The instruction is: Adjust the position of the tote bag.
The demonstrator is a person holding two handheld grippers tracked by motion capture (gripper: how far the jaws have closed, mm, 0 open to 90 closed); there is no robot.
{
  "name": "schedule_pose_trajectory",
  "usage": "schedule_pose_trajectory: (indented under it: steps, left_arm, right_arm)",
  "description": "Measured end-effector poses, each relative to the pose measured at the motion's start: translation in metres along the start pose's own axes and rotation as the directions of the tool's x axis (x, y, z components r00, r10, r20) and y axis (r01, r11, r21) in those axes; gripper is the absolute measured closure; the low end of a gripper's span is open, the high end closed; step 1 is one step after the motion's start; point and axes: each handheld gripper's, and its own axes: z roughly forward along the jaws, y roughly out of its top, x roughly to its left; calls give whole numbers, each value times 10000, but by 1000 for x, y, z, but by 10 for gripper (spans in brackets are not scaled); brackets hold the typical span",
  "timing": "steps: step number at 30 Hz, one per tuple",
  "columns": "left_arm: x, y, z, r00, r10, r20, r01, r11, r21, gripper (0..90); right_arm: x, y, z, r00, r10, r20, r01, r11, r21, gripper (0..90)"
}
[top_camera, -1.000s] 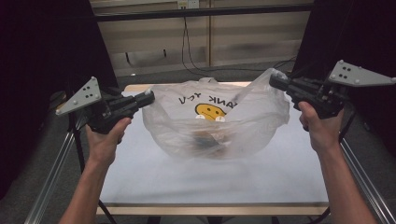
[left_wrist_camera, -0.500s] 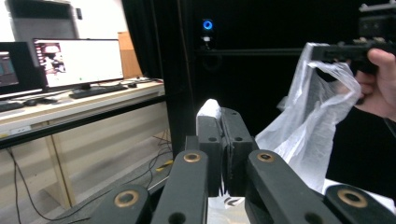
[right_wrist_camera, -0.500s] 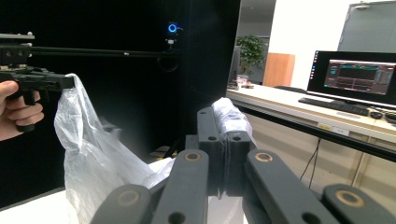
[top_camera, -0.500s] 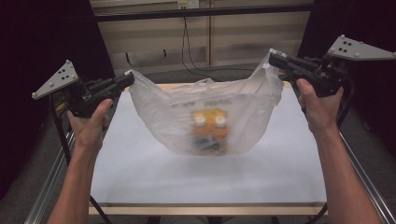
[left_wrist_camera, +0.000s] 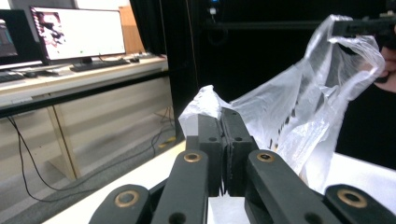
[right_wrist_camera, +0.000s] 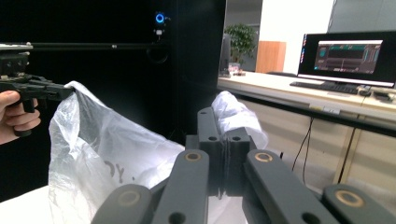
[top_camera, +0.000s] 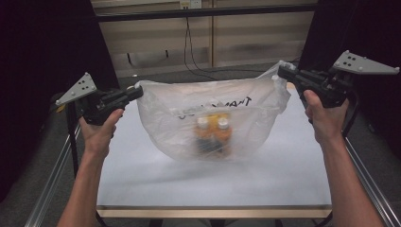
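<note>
I hold the plastic bag above the worktop, left gripper and right gripper each pinching a handle; keeping them level should steady the bottles.

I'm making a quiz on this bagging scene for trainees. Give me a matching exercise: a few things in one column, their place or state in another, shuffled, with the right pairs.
Things:
1. left gripper
2. right gripper
3. bottles
4. table

Places or states:
A. inside the plastic bag, white caps up
B. shut on the bag's handle at the high view's right
C. white top, under the bag
D. shut on the bag's handle at the high view's left

Pairs: 1-D, 2-B, 3-A, 4-C
</note>
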Motion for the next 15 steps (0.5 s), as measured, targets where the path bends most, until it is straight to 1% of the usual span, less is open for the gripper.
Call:
schedule_pose_trajectory:
  steps: [1,4,6,8,10,11,15]
  left_arm:
    - [-1,-3,1,10000,25,21,-25,9999,127,885]
    - [-1,-5,2,9999,-42,116,41,9999,94,885]
    - [-1,-8,-1,9998,-70,172,70,10000,40,885]
    - [-1,-12,-3,9997,-197,129,197,9998,3,885]
    - [-1,-16,-5,9997,-218,114,218,9998,-2,886]
    - [-1,-20,-4,9993,-338,155,339,9994,-55,886]
    - [1,-33,-1,9984,-517,240,514,9986,151,886]
  right_arm:
    - [0,-2,1,10000,11,-26,-11,10000,44,893]
    - [1,-5,3,10000,-11,-15,11,9999,170,893]
    - [0,-7,3,10000,15,-43,-14,9999,149,893]
    - [0,-10,3,10000,26,4,-26,9999,146,893]
    - [0,-15,4,10000,23,6,-23,9997,242,893]
    - [0,-17,4,10000,37,16,-38,9996,265,893]
    - [-1,-29,10,9999,107,89,-112,9982,590,894]
